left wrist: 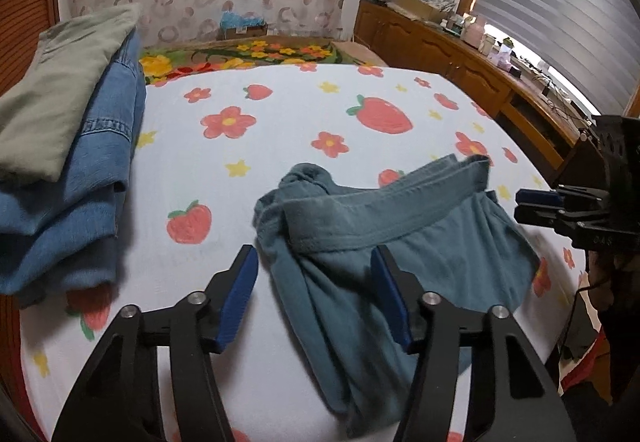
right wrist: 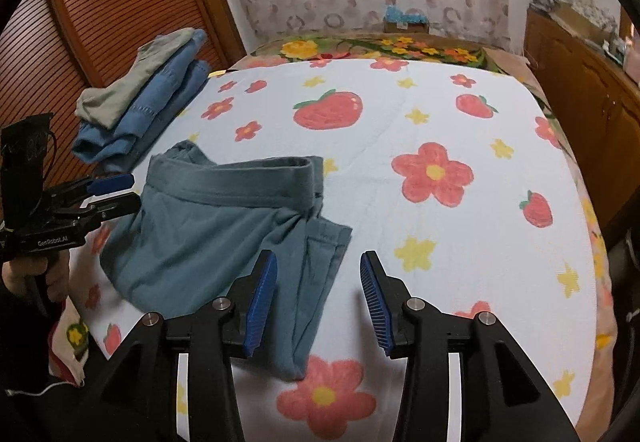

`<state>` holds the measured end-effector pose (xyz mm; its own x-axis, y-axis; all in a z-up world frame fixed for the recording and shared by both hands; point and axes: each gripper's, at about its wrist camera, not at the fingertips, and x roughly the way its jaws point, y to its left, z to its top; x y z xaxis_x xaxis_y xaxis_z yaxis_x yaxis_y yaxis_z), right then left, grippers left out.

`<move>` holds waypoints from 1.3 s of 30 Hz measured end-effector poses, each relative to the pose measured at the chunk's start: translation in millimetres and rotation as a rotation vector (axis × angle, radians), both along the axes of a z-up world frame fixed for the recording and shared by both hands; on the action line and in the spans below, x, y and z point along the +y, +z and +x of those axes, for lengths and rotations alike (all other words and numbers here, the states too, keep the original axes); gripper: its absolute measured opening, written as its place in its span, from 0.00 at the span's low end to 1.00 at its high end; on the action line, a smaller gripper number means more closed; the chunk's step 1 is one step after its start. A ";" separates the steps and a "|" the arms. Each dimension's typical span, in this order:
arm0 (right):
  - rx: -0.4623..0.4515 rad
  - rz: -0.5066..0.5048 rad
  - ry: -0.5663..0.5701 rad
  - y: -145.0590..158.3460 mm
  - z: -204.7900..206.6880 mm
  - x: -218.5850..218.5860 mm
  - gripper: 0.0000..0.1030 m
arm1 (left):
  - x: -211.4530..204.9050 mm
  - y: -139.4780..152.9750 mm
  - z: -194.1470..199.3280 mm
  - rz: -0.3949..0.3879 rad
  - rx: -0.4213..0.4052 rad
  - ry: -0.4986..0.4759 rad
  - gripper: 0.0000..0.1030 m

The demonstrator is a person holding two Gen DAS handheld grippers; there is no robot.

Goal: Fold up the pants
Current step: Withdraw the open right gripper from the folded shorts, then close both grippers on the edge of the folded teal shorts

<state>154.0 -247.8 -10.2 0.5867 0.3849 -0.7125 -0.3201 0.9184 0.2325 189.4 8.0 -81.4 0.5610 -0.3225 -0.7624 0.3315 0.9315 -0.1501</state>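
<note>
Teal pants [left wrist: 360, 242] lie crumpled on the strawberry-print sheet [left wrist: 280, 146], waistband across the top. My left gripper [left wrist: 314, 270] is open and empty, hovering just above the pants' left part. In the right wrist view the same pants [right wrist: 208, 230] lie left of centre, with the legs bunched toward the near edge. My right gripper [right wrist: 318, 274] is open and empty, above the sheet just right of the pants' edge. The right gripper also shows in the left wrist view [left wrist: 528, 208], and the left gripper in the right wrist view [right wrist: 120, 190].
A stack of folded clothes, blue denim [left wrist: 80, 202] with a grey-green garment [left wrist: 64, 90] on top, sits at the bed's left side, also in the right wrist view [right wrist: 140, 110]. A wooden cabinet [left wrist: 460, 54] runs along the right. A louvred wooden door [right wrist: 100, 14] stands left.
</note>
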 end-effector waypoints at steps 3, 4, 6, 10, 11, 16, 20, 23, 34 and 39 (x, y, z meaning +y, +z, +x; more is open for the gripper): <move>0.017 -0.002 0.008 -2.5 5.2 2.6 0.44 | 1.3 -3.8 10.3 0.003 0.019 0.004 0.57; 0.022 -0.005 0.009 -1.7 8.0 4.7 0.44 | 1.4 -4.8 12.8 0.003 0.024 0.004 0.57; 0.032 -0.013 0.013 -3.1 10.8 7.5 0.44 | 1.8 -6.3 17.6 0.002 0.033 -0.002 0.57; 0.041 -0.046 0.020 -4.7 16.3 15.2 0.44 | -0.3 -9.8 23.9 -0.002 0.053 -0.030 0.51; 0.041 -0.054 0.021 -5.4 17.5 17.7 0.44 | -0.8 -10.3 25.2 0.002 0.052 -0.035 0.51; 0.037 -0.067 0.025 -8.5 22.6 27.4 0.44 | 0.3 -13.1 28.1 -0.014 0.057 -0.044 0.51; 0.029 -0.076 0.022 -10.0 26.6 33.1 0.44 | 4.2 -17.3 29.0 -0.036 0.066 -0.045 0.51; 0.018 -0.096 0.030 -10.7 29.2 40.2 0.44 | 5.3 -17.7 27.9 -0.045 0.062 -0.049 0.51; 0.009 -0.076 0.051 -13.9 34.1 46.8 0.27 | 5.7 -16.9 24.5 -0.066 0.060 -0.074 0.39; 0.018 -0.043 0.055 -14.6 34.2 42.6 0.16 | 6.7 -16.1 23.5 -0.089 0.061 -0.075 0.32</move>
